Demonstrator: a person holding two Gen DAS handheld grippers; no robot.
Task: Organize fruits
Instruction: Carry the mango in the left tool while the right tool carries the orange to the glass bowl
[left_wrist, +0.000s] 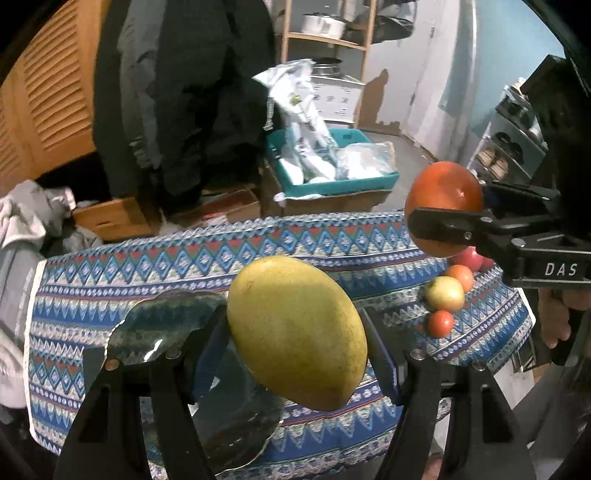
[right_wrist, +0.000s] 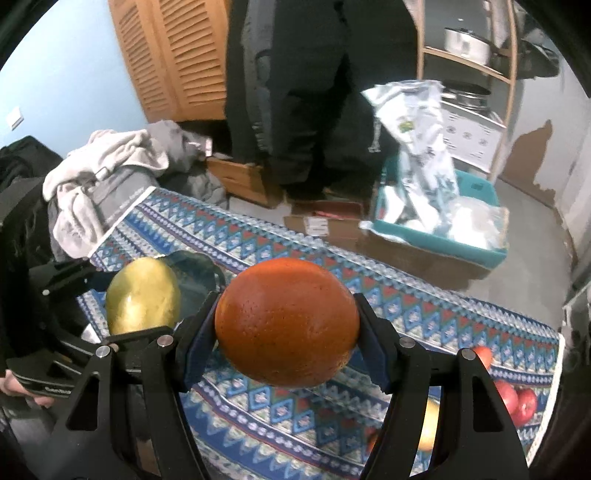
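My left gripper (left_wrist: 295, 332) is shut on a yellow-green mango (left_wrist: 295, 332) and holds it above a clear glass plate (left_wrist: 166, 325) on the patterned tablecloth. My right gripper (right_wrist: 286, 321) is shut on a large orange (right_wrist: 286, 321) and holds it above the cloth. In the left wrist view the orange (left_wrist: 445, 184) and right gripper (left_wrist: 443, 206) show at the right. In the right wrist view the mango (right_wrist: 142, 295) and the glass plate (right_wrist: 195, 269) show at the left. Several small fruits (left_wrist: 445, 295) lie on the table's right side, red apples (right_wrist: 517, 400) among them.
The table carries a blue patterned tablecloth (left_wrist: 110, 280). Beyond its far edge stand a person in dark clothes (right_wrist: 303, 92), cardboard boxes (left_wrist: 229, 210), a teal bin with plastic bags (left_wrist: 332, 162) and a wooden shelf (left_wrist: 328, 37). A pile of clothes (right_wrist: 103, 177) lies at the left.
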